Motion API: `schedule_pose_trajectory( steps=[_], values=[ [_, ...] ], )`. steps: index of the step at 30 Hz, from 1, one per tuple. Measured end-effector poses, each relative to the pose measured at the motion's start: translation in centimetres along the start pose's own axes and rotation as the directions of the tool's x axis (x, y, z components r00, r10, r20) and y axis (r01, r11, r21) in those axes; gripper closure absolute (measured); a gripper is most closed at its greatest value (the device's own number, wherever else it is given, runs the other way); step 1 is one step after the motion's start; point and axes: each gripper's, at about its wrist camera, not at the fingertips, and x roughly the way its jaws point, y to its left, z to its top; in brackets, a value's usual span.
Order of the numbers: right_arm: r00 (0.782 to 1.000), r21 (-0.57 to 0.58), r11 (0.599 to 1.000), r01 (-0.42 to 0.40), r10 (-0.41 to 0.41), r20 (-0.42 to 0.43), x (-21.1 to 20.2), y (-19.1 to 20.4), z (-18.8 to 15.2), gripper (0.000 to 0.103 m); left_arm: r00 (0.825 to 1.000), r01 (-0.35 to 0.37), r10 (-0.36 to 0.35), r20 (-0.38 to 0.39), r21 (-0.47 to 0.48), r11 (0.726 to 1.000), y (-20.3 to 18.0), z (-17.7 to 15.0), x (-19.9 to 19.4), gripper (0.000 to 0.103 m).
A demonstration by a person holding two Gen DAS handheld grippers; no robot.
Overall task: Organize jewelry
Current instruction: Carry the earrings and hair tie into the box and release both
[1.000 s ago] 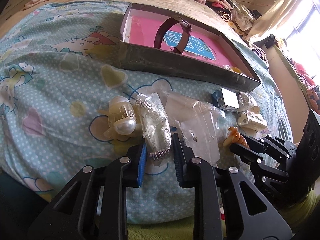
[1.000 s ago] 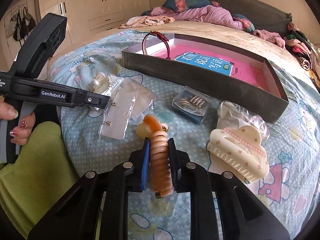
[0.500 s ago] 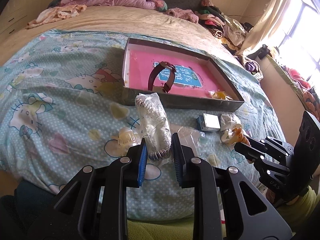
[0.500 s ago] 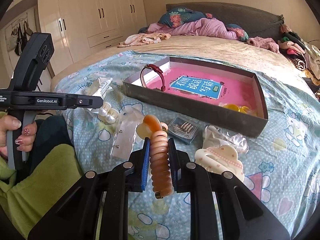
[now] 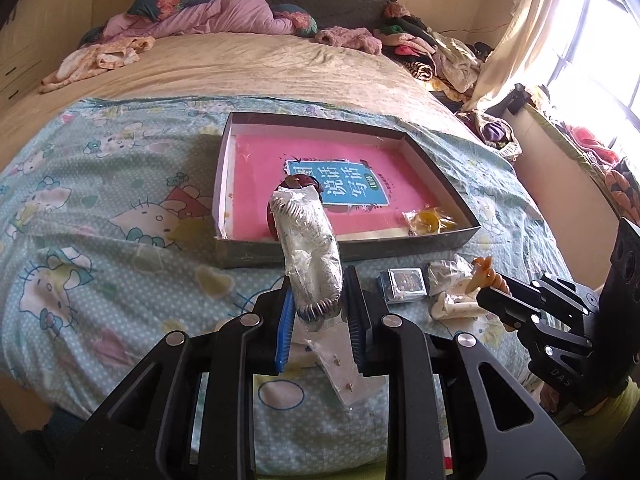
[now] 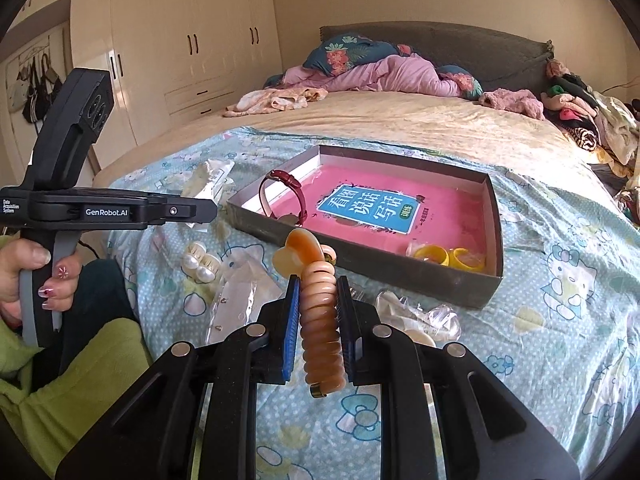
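Clear plastic wraps the bagged bracelet clamped in the left hand-held gripper, while the right hand-held gripper pinches an orange coil hair tie, both raised over the bed, the grey box at twelve o'clock.

My left tongs: matt black plastic, bright metal rivets, ribbed blue rubbery pads.
Packet in them: crinkly clear plastic, glossy, over a silvery metal coil.
My right tongs: same matt black plastic (blue pads too).
Hair clip in them: smooth, shiny peach plastic, ribbed.
Box: dull grey card walls, glossy pink paper floor.
Watch: red strap, slightly shiny, looks like leather.
Rings: glossy yellow plastic.
Bedsheet: soft matt printed cloth.
Wardrobe: smooth cream gloss.
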Motion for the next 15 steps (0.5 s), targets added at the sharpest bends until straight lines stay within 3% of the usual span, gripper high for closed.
schedule_pose_trajectory(
  steps=[15],
  values=[
    [1.000, 0.008, 1.000, 0.023, -0.023, 0.013, 1.5, -1.5, 1.6, 0.086, 0.999, -0.039, 0.039, -0.025, -0.020, 0.999, 1.4, 2.6, 3.8, 0.087]
  ],
)
